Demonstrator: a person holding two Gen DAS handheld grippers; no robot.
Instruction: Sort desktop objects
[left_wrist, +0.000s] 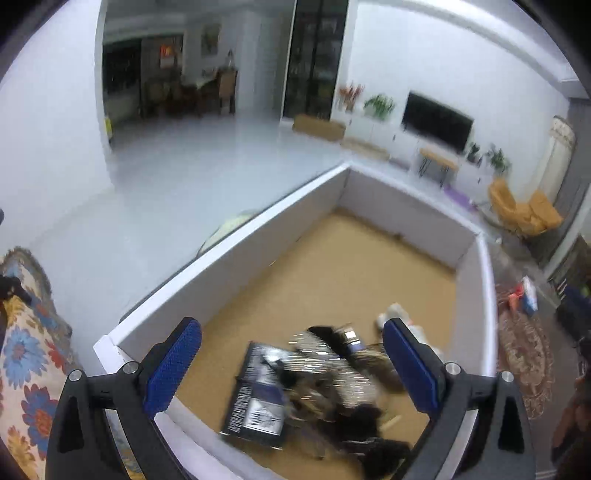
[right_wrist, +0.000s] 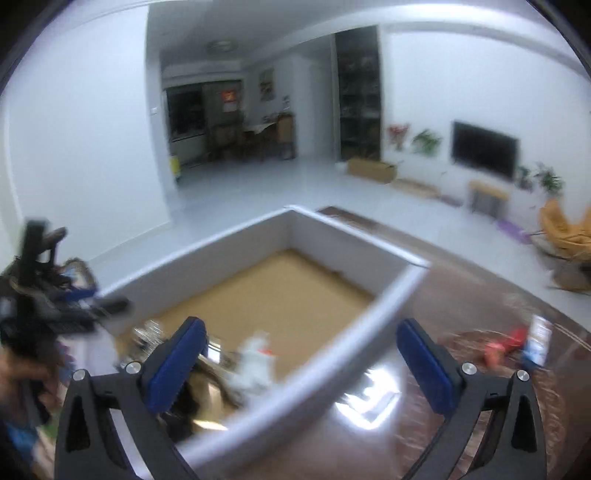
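Your left gripper (left_wrist: 291, 365) w/ blue pads gapes wide, holding nothing, over a white-walled, brown-floored open box (left_wrist: 236, 254). Inside, near corner: blurred pile incl. a dark printed flat packet (left_wrist: 255, 398). Your right gripper (right_wrist: 301, 365), also wide and unloaded, straddles the box's right wall.

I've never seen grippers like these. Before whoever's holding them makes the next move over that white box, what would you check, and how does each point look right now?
1. Left gripper open and empty: ok.
2. Right gripper open and empty: ok.
3. Left gripper over the pile in the box: ok.
4. Single item picked out of the pile: cannot tell, blurred.
5. Right gripper clear of the box wall: not ok, the wall runs between its fingers.
6. Red item on the table within reach: cannot tell.
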